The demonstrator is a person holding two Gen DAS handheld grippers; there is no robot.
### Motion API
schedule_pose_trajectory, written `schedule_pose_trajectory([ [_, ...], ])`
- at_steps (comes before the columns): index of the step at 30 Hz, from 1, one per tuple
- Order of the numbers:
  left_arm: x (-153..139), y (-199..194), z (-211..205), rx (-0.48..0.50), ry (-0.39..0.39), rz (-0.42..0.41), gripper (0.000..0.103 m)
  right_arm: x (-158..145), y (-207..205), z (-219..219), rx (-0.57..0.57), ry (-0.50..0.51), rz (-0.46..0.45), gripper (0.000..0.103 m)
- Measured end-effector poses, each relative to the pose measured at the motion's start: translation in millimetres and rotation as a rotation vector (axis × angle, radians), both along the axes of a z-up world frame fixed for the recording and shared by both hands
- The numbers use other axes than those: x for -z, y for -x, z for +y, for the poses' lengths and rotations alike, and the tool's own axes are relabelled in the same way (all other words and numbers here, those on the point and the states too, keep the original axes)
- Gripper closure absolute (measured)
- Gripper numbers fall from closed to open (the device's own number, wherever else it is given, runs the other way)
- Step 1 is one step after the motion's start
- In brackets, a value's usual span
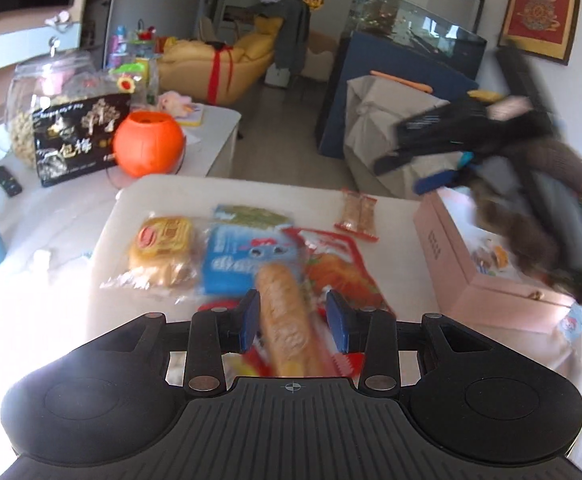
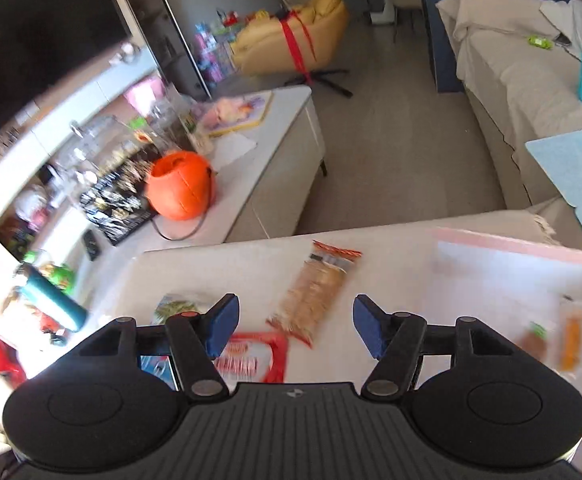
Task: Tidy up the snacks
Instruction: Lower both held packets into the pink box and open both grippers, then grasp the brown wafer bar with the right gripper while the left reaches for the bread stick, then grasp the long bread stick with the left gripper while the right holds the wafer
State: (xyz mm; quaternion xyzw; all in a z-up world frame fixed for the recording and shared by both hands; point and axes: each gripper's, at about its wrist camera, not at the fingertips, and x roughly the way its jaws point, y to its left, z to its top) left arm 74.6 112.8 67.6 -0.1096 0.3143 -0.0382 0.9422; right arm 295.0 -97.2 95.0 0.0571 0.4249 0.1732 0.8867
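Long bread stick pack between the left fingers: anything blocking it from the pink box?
Nothing visible. The long bread stick pack sits between the left gripper's open blue pads. The pink box lies open to its right, with only bare white tabletop between. The blurred right gripper hovers above the box's far end.

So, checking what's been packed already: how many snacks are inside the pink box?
2 visible in the pink box: a brown packet and an orange packet beside it. Blurred; more may be hidden.
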Motion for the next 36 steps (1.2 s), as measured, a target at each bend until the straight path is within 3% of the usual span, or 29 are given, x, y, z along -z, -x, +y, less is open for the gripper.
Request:
schedule_pose_trajectory([
  [6,29,20,32,-0.030,0.158,0.065,0.063,66,-73,69,0.113,0.228,0.166,0.042],
  [8,31,24,38,-0.038,0.167,0.056,0.063,75,-77,73,0.132,0.267,0.190,0.062],
  [9,31,26,40,-0.040,0.172,0.049,0.063,72,-69,75,0.110,0.272,0.171,0.069],
  [16,26,26,45,-0.115,0.113,-0.003,0.063,17,47,38,-0.146,0.111,0.057,0.069],
  [21,32,10,64,-0.184,0.094,0.025,0.063,18,129,-4,-0.241,0.037,0.080,0.069],
  [24,41,1,72,-0.192,0.113,0.090,0.063,30,162,-29,-0.224,0.048,0.078,0.069],
  [27,47,6,67,-0.131,0.197,0.127,0.063,41,185,-53,-0.155,0.096,0.025,0.069],
  [30,43,15,45,-0.086,0.176,0.142,0.059,53,200,-79,-0.097,0.119,-0.001,0.066],
  [33,38,19,22,-0.020,0.179,0.159,0.056,62,210,-91,-0.048,0.178,-0.054,0.053],
  [36,25,28,13,-0.032,0.157,0.116,0.056,67,218,-93,-0.024,0.218,-0.109,0.040],
])
